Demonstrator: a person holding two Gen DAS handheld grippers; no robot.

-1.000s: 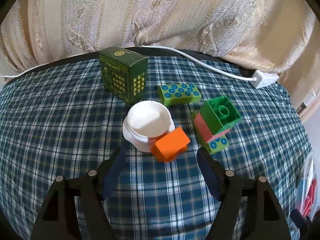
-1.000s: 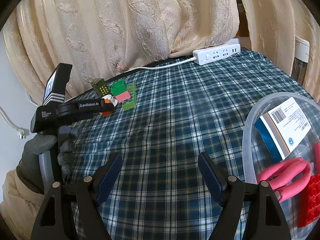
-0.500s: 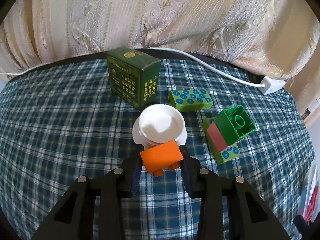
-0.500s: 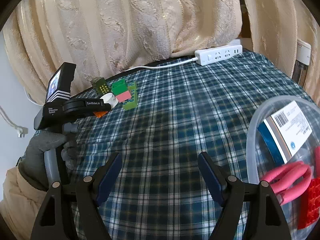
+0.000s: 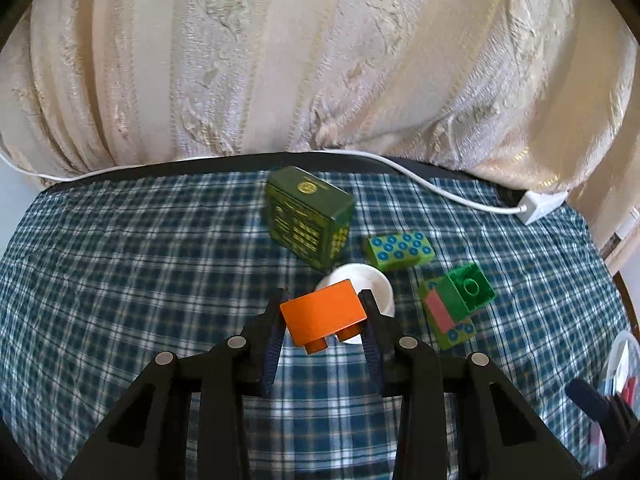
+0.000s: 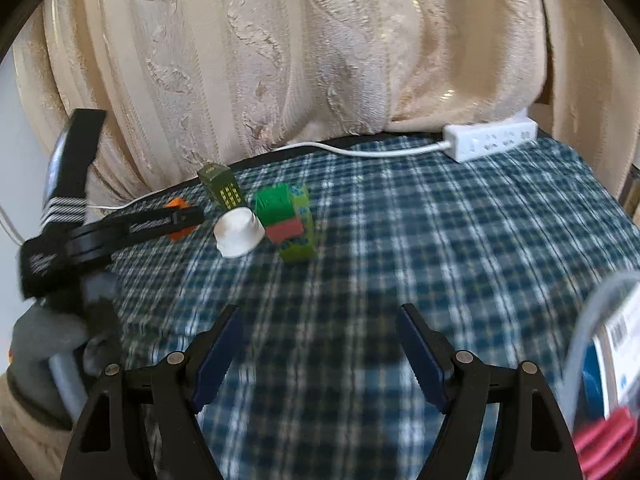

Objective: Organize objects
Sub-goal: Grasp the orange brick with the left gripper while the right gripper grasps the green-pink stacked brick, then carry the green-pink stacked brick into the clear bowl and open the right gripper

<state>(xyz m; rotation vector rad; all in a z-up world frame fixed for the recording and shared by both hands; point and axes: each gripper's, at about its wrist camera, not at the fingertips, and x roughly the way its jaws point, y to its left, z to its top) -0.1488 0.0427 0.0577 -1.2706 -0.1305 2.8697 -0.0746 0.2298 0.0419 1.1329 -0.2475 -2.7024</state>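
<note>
My left gripper (image 5: 323, 304) is shut on an orange toy brick (image 5: 322, 315) and holds it above the checked cloth, in front of a white cup (image 5: 374, 280). The brick also shows in the right wrist view (image 6: 178, 205), behind the left gripper's finger. A dark green box (image 5: 307, 222), a light green dotted brick (image 5: 399, 250) and a green-and-pink brick stack (image 5: 456, 304) lie beyond. My right gripper (image 6: 320, 320) is open and empty over the cloth, well short of the cup (image 6: 239, 232) and the stack (image 6: 286, 220).
A clear plastic tub (image 6: 600, 360) with a labelled pack and red and pink items sits at the right edge. A white power strip (image 6: 494, 142) and its cable (image 5: 440, 190) lie at the table's back. Cream curtains hang behind.
My left gripper closed on the orange brick and lifted it off the cloth. The right gripper has swung left, so the tub has slid toward the right edge of its view.
</note>
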